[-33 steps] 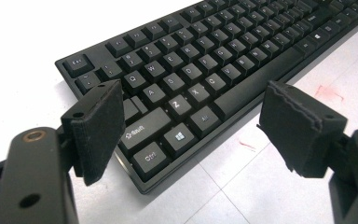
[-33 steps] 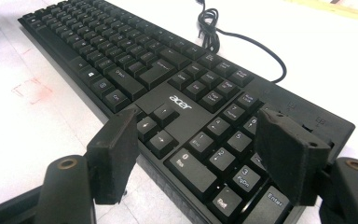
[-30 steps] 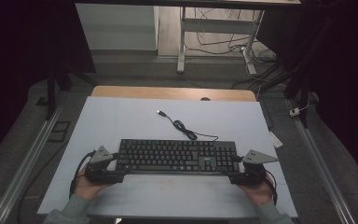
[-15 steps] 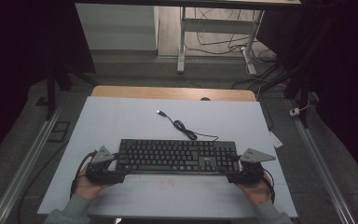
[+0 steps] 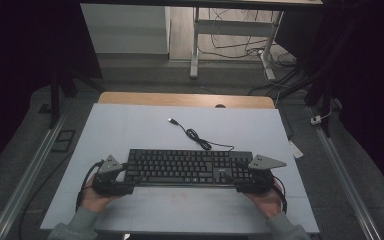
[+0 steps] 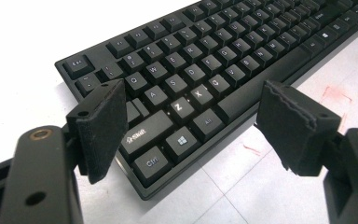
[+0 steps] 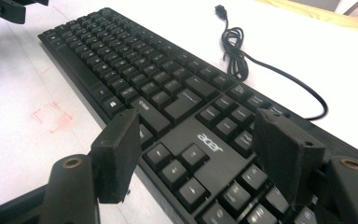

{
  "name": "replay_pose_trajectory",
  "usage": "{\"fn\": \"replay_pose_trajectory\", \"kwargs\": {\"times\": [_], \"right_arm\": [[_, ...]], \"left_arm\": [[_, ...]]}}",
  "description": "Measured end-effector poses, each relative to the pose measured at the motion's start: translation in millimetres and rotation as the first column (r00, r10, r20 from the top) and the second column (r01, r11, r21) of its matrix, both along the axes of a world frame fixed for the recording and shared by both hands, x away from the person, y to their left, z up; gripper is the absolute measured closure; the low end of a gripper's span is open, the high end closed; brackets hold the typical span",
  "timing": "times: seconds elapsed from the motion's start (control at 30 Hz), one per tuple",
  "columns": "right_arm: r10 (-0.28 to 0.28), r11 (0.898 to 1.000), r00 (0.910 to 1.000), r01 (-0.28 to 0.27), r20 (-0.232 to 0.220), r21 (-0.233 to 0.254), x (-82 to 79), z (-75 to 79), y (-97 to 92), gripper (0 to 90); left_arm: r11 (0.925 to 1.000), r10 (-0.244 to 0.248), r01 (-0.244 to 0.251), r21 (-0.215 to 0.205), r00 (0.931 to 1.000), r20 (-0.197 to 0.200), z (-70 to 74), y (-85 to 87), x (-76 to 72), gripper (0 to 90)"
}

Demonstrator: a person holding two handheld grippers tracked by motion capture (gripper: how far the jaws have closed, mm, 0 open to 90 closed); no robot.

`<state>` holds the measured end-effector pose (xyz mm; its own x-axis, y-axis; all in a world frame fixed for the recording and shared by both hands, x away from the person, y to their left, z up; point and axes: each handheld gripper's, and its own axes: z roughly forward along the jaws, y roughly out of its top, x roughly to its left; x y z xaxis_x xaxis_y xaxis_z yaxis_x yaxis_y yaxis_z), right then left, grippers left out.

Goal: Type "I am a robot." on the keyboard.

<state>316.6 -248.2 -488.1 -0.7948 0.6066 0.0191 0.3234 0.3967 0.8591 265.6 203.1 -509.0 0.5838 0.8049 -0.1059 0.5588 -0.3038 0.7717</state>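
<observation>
A black Acer keyboard (image 5: 187,167) lies flat on the white table top, its keys facing up. Its black cable (image 5: 200,139) curls away behind it and ends in a loose USB plug (image 5: 171,120). My left gripper (image 5: 112,181) is at the keyboard's left end. In the left gripper view my left gripper (image 6: 193,126) is open, jaws astride the front left corner of the keyboard (image 6: 223,51). My right gripper (image 5: 254,181) is at the right end. My right gripper (image 7: 200,149) is open too, with the arrow keys and number pad of the keyboard (image 7: 135,60) between its jaws.
The white top (image 5: 130,125) ends in a wooden strip (image 5: 180,99) at the far side. Faint red marks (image 7: 51,114) lie on the surface in front of the keyboard. A small white tag (image 5: 295,149) hangs off the right edge. Metal rails run along both sides of the table.
The right gripper has edged slightly inward along the keyboard's right end. The keyboard and cable have not moved. Both grippers stay open.
</observation>
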Motion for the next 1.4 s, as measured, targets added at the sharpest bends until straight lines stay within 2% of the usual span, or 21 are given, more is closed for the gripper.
{"fn": "replay_pose_trajectory", "kwargs": {"times": [0.1,0.13,0.27,0.43,0.53,0.7,0.97,1.4], "right_arm": [[0.004,1.0,1.0,-0.004,-0.003,0.003,1.9,0.0,6.8,33.9],[0.004,1.0,1.0,-0.004,-0.004,-0.01,2.3,0.9,8.4,34.3],[0.01,1.0,0.9999,-0.01,-0.005,-0.001,4.4,2.0,15.7,36.6],[0.015,1.0,0.9999,-0.015,0.005,0.01,5.9,5.2,24.2,43.6],[0.022,1.0,0.9997,-0.022,0.013,0.009,6.0,7.0,29.8,50.5],[0.038,0.999,0.9992,-0.038,0.014,0.007,8.0,8.5,39.9,66.9],[0.081,0.996,0.9966,-0.081,0.015,-0.024,13.6,7.5,62.9,88.3],[0.099,0.995,0.995,-0.099,0.015,-0.031,19.4,7.6,83.4,89.6]], "left_arm": [[1.0,-0.001,0.001,0.003,1.0,0.0,-0.3,-0.6,1.0,24.3],[1.0,0.0,0.0,0.002,1.0,0.0,-0.5,-0.9,1.2,24.3],[1.0,-0.001,0.001,0.002,1.0,0.0,-0.6,-2.0,1.9,24.5],[1.0,-0.006,0.006,0.007,1.0,-0.003,-1.2,-3.9,2.8,24.6],[0.9999,-0.007,0.007,0.01,1.0,-0.003,-1.6,-4.4,3.2,24.6],[0.9999,-0.007,0.007,0.013,1.0,-0.005,-2.1,-4.7,3.4,24.7],[0.9999,-0.008,0.008,0.014,0.9999,-0.009,-3.7,-4.4,4.2,24.8],[0.9999,-0.002,0.002,0.016,0.9999,-0.012,-4.8,-4.1,4.9,25.3]]}}
